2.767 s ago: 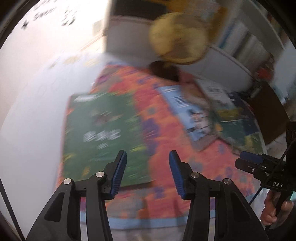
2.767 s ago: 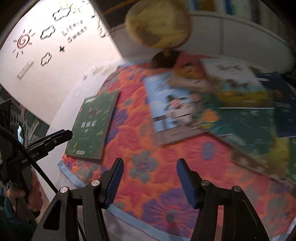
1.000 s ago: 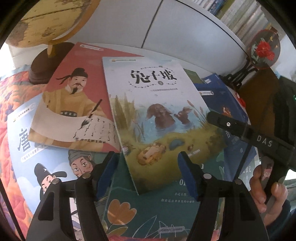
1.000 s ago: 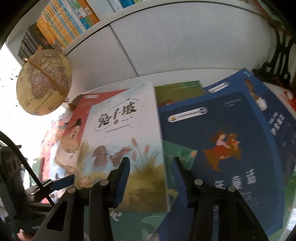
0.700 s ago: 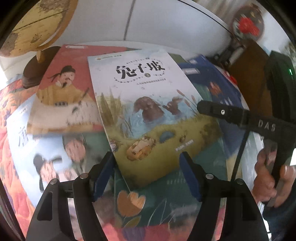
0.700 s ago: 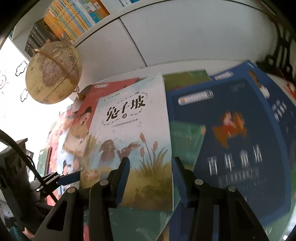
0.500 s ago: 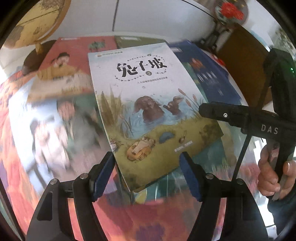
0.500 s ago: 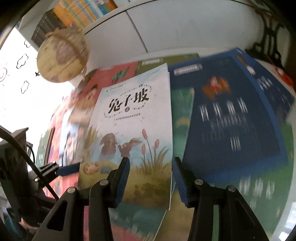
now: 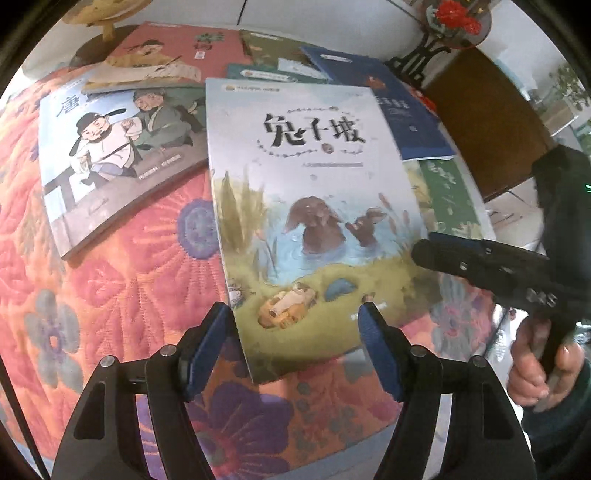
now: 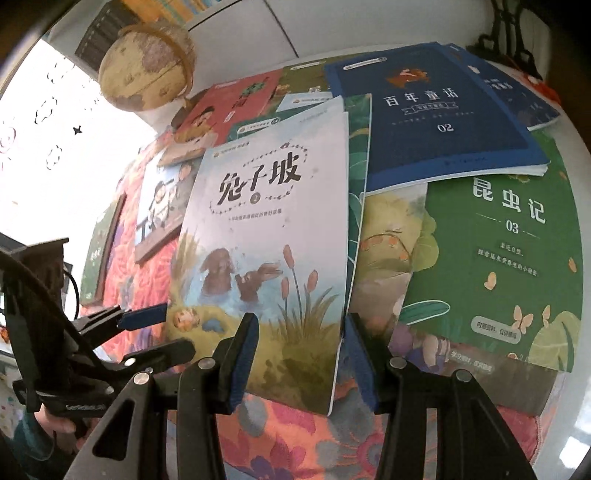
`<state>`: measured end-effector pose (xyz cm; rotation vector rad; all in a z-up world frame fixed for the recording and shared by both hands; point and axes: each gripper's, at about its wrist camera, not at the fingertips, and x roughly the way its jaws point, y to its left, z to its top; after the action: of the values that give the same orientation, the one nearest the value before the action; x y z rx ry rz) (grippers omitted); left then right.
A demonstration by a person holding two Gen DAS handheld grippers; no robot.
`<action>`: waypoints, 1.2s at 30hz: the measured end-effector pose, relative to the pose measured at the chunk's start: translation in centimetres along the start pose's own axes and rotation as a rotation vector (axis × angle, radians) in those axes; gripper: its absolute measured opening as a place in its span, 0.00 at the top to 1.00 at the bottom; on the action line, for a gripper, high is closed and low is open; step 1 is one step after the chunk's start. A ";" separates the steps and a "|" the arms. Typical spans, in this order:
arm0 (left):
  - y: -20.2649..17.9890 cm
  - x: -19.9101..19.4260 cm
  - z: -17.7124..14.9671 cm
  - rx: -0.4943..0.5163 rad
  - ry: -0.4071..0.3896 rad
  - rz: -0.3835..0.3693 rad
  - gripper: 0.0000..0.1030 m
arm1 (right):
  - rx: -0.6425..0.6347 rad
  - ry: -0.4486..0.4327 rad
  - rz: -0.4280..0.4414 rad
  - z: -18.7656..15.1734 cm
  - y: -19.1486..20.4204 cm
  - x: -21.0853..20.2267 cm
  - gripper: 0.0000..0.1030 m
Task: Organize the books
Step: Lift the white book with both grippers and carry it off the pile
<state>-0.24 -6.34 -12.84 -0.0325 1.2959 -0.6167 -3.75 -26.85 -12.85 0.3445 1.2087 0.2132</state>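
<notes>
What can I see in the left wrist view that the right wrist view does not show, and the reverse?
Only the left wrist view shows the red flower ornament on its black stand and the brown wooden surface behind the books.

Only the right wrist view shows the whole globe, the shelved books above it, and the full cover of the green insect book, numbered 03.

Both show the rabbit book raised above the flowered quilt, with the left gripper and right gripper at its lower edge, and the dark blue book.
</notes>
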 end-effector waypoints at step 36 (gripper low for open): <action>-2.7 1.8 2.6 -0.065 0.005 -0.265 0.48 | 0.183 -0.062 0.160 -1.3 -5.0 -2.3 0.55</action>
<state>1.26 -10.26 -12.71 -0.2599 1.3267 -0.8002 -5.90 -32.10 -13.16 0.6044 1.1431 0.2285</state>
